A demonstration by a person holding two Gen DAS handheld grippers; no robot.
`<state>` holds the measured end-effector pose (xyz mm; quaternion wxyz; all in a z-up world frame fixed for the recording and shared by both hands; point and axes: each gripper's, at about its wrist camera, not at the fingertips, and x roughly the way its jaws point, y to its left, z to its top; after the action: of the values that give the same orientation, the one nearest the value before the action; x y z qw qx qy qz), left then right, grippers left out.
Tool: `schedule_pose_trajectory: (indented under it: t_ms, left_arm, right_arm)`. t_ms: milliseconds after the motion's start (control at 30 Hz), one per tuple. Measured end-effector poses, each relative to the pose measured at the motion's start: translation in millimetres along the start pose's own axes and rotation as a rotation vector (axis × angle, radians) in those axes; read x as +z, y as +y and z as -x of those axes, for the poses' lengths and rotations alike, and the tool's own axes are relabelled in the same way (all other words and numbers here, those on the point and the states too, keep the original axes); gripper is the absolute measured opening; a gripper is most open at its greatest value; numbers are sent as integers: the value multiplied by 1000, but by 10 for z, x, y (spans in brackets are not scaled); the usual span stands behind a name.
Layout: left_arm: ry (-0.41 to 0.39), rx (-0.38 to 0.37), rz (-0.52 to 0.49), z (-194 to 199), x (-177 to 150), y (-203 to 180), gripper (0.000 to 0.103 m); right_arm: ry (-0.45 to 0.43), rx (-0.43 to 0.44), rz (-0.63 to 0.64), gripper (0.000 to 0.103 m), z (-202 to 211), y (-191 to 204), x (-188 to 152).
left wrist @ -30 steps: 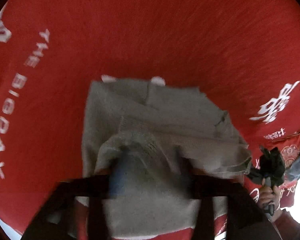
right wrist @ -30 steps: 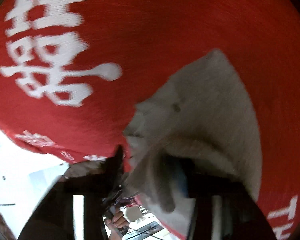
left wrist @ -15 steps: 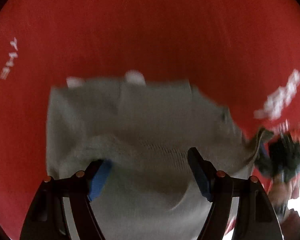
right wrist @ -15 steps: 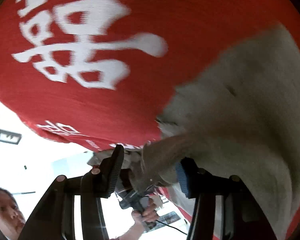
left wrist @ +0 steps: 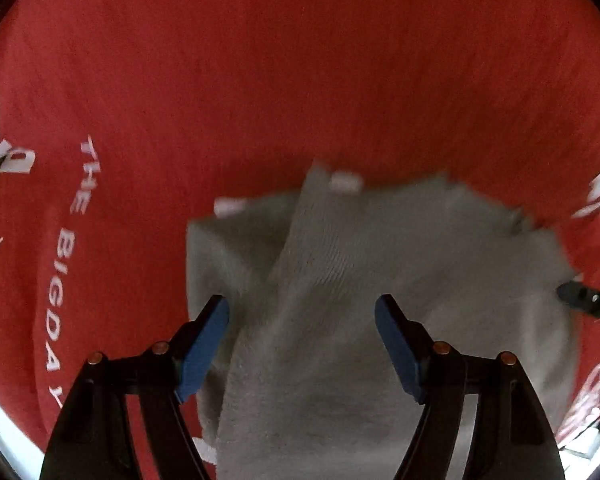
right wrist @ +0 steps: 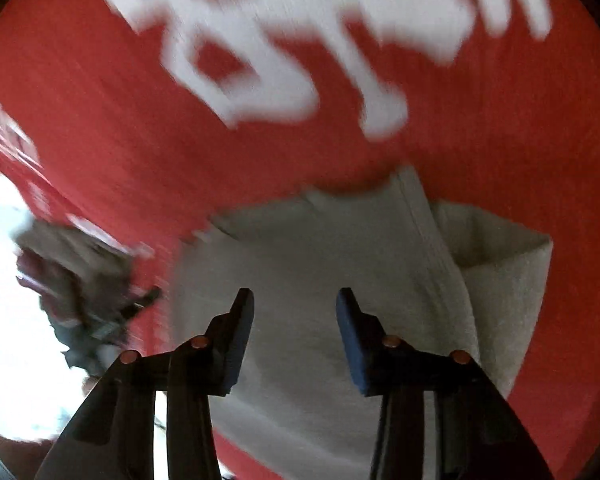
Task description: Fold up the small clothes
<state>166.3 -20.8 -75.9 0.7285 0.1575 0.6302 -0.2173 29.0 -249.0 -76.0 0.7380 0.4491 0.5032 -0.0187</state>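
Grey knit was the whole story here. From the left wrist view, the small grey garment (left wrist: pixel 380 300) lay on the red tablecloth (left wrist: pixel 300 60), with one flap doubled over the middle, so it looked partly folded to me. The left gripper (left wrist: pixel 302 316) hung right above it, blue pads (left wrist: pixel 202 344) spread wide with nothing between them, probably so the cloth could settle flat.

Right wrist view: same garment (right wrist: pixel 320 260) seen from its other side, a seamed edge running across the top layer. The right gripper (right wrist: pixel 296 312) sat over the fabric with its fingers apart too, gripping nothing. Pretty blurry frame, so finer creases were hard to read. White print (right wrist: pixel 292 40) on the cloth filled the background.
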Motion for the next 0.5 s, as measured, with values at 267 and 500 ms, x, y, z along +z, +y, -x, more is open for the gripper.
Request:
schedule_pose_trajectory:
  t_ms: [267,500]
  left_arm:
    - [29,87,19,105,-188,335,76]
    - [94,-20,96,473,-629,684,76]
  right_arm:
    - [-57,-165,-49,39,158,-274,-22]
    - [15,-14,1,53,285,43,-376]
